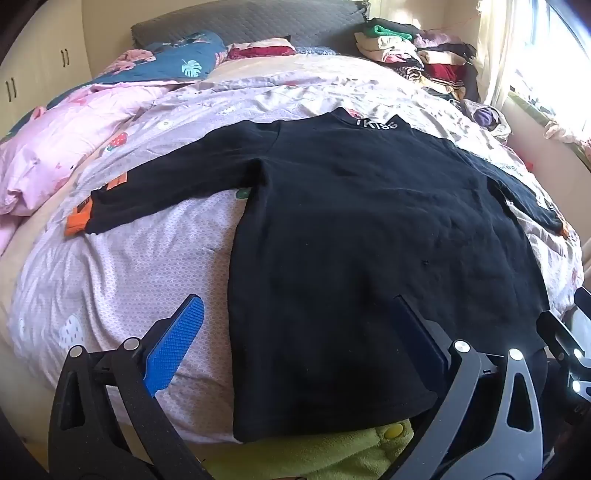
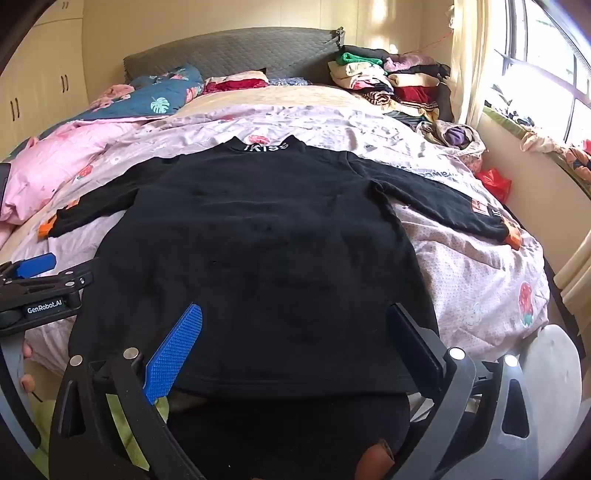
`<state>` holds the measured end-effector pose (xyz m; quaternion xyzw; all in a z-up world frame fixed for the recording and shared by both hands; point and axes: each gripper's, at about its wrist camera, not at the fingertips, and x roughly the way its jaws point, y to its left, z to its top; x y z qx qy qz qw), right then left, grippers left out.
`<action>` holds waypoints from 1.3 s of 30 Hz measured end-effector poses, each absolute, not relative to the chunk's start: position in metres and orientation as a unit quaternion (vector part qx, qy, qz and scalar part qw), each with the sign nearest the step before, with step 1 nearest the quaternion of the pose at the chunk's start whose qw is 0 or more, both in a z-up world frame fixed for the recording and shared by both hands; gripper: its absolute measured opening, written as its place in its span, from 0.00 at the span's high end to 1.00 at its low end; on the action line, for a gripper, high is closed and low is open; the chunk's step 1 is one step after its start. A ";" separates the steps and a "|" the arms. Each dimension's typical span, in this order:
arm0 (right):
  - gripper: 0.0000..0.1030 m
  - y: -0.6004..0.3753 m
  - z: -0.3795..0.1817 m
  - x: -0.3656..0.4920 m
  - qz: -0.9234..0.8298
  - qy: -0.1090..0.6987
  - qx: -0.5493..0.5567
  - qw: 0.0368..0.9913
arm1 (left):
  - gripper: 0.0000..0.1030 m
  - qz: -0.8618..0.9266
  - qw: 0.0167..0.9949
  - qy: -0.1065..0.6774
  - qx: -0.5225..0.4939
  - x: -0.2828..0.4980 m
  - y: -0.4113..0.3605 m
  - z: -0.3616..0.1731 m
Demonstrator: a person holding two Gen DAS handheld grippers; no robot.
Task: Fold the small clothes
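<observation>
Black long-sleeved cotton shirt [image 1: 354, 229] lies flat and spread out on the bed, its hem at the near edge and its collar toward the grey quilted headboard [image 1: 251, 18]. Both sleeves stretch out to the sides and end in orange cuffs [image 1: 75, 221].

The left gripper [image 1: 295, 328] hovers over the near left part of the shirt, with its blue ribbed fingers [image 1: 173, 347] wide apart and nothing between them. One finger is above the bedsheet and the other above the black cloth. The right gripper [image 2: 295, 332] is over the hem of the shirt, and its fingers are also wide apart and hold nothing.

Only the left wrist view shows the yellow-green fuzzy cloth [image 1: 332, 454] under the hem at the near edge of the bed. Only the right wrist view shows the red plastic bag [image 2: 495, 182] beside the right edge of the bed, and the body of the left gripper from the side, with a hand under it.

The bed carries a pale pink printed sheet [image 1: 122, 288], a pink quilt [image 1: 48, 155] at the left edge and a dark blue floral pillow [image 1: 177, 59] near the headboard. A pile of folded clothes [image 1: 413, 55] fills the far right corner, next to a curtain and a sunny window [image 2: 546, 74]. Cream wardrobes [image 2: 40, 85] stand on the left.

White letters on the collar seem to read "IKISS" [image 2: 264, 147]. The left gripper body bears "GenRobot.AI" [image 2: 44, 307].
</observation>
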<state>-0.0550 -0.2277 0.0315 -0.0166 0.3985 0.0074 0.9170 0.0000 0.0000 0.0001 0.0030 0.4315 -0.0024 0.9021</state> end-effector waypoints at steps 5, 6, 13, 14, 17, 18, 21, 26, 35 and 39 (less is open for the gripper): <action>0.04 -0.225 0.032 -0.055 0.008 0.398 -0.015 0.917 | 0.08 -0.006 0.900 0.435 0.004 0.000 -0.003 -0.001; 0.04 -0.224 0.033 -0.055 0.007 0.397 -0.015 0.918 | 0.08 -0.006 0.900 0.436 0.004 0.000 -0.004 -0.001; 0.04 -0.231 0.029 -0.058 0.007 0.391 -0.010 0.920 | 0.08 -0.011 0.899 0.438 0.001 0.001 -0.004 -0.003; 0.04 -0.231 0.029 -0.057 0.006 0.391 -0.011 0.920 | 0.08 -0.011 0.898 0.440 0.001 0.001 -0.002 -0.004; 0.04 -0.229 0.033 -0.058 0.006 0.390 -0.009 0.921 | 0.08 -0.013 0.897 0.441 0.001 0.001 -0.002 -0.005; 0.04 -0.229 0.033 -0.057 0.005 0.390 -0.009 0.921 | 0.08 -0.014 0.897 0.441 0.001 0.001 -0.003 -0.005; 0.04 -0.230 0.033 -0.058 0.004 0.389 -0.008 0.921 | 0.08 -0.015 0.897 0.442 0.001 0.002 -0.002 -0.005; 0.04 -0.227 0.033 -0.058 0.004 0.391 -0.010 0.920 | 0.08 -0.015 0.897 0.442 0.001 0.003 -0.001 -0.006; 0.04 -0.228 0.033 -0.059 0.007 0.390 -0.011 0.921 | 0.08 -0.015 0.897 0.441 0.003 0.001 -0.003 -0.006; 0.04 -0.228 0.033 -0.059 0.006 0.390 -0.012 0.921 | 0.08 -0.015 0.898 0.440 0.003 0.001 -0.003 -0.006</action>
